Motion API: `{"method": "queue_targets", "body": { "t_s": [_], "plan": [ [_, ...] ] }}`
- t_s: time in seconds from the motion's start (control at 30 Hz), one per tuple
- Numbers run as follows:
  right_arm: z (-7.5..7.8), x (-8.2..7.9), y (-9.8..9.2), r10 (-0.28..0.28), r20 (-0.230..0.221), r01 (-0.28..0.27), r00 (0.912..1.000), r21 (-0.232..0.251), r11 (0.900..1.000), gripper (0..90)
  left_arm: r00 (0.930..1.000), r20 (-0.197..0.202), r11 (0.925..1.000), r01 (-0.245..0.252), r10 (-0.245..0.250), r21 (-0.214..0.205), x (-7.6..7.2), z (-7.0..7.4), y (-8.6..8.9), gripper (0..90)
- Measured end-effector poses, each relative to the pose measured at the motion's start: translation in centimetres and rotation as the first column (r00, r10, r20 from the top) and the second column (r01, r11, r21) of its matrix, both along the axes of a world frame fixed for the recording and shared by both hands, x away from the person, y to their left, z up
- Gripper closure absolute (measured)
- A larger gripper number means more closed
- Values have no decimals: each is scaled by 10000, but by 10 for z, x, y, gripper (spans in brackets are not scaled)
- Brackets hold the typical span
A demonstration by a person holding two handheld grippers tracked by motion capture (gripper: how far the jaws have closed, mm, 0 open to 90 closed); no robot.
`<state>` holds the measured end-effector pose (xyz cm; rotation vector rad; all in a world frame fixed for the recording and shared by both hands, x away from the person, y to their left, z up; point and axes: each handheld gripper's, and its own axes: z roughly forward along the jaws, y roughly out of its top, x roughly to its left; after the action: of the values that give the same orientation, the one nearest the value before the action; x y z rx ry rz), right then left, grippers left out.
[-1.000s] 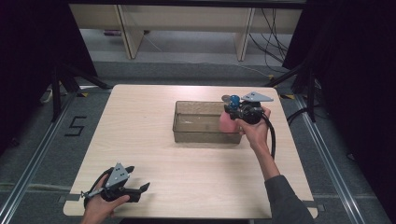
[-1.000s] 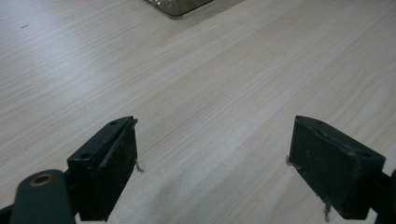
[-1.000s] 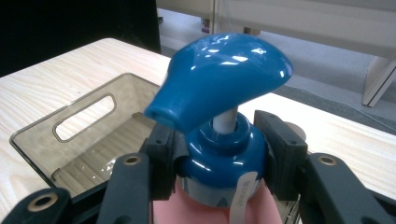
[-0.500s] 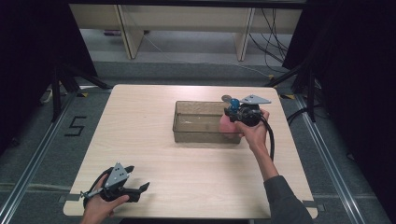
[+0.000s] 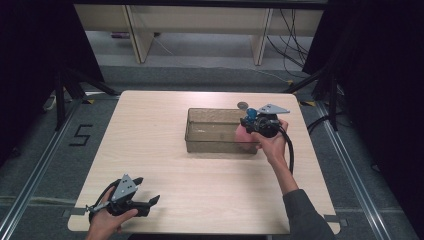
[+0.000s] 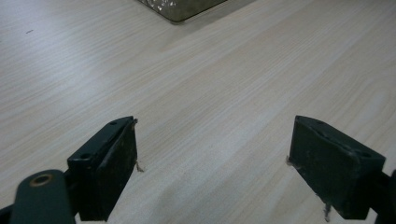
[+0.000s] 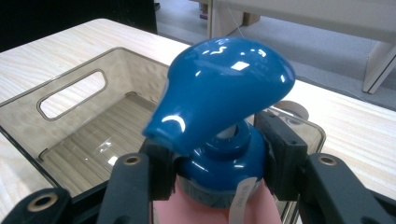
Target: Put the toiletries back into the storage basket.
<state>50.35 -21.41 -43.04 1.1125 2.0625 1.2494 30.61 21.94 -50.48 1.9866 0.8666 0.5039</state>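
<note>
- Right hand-held gripper (image 7: pixel 219 172) is clamped on the blue collar of a pink pump bottle (image 7: pixel 219 140), held at the right end of the clear bin (image 5: pixel 220 131).
- Risk as I see it: the grip sits high on a smooth, rounded collar, so the bottle could swing, slip, or clip the bin rim going in.
- Left hand-held gripper (image 6: pixel 212 175) sits wide open, holding nothing, low over the tabletop (image 5: pixel 160 150) near its front edge.
- Count: one bottle, one bin, two grippers, plus one small round thing (image 5: pixel 243 105) behind the bin, can't tell what.

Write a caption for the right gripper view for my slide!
Right gripper clamps a pink bottle by its blue pump top over a clear bin.
</note>
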Motion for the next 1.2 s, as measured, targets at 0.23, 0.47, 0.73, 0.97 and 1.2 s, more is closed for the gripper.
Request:
{"method": "queue_targets", "body": {
  "t_s": [0.23,0.47,0.73,0.97,1.2],
  "plan": [
    [-4,0,-1,71,130,-70,9999,-98,9999,535,10000,1,10000,-6,6,1,0,0,0,149],
    [-5,-2,-2,114,129,-113,9999,-34,9999,530,10000,0,10000,-10,10,50,0,0,-1,149],
    [-4,-4,-3,-295,-174,307,9994,782,9965,301,10000,-4,10000,8,-8,60,-1,0,-1,149],
    [5,-13,-9,-209,-158,227,9997,1233,9921,248,10000,-4,9999,20,-20,140,0,0,0,149],
    [10,-20,-10,-249,-191,274,9995,1450,9891,244,10000,9,9999,51,-51,91,0,0,0,149]
  ]
}}
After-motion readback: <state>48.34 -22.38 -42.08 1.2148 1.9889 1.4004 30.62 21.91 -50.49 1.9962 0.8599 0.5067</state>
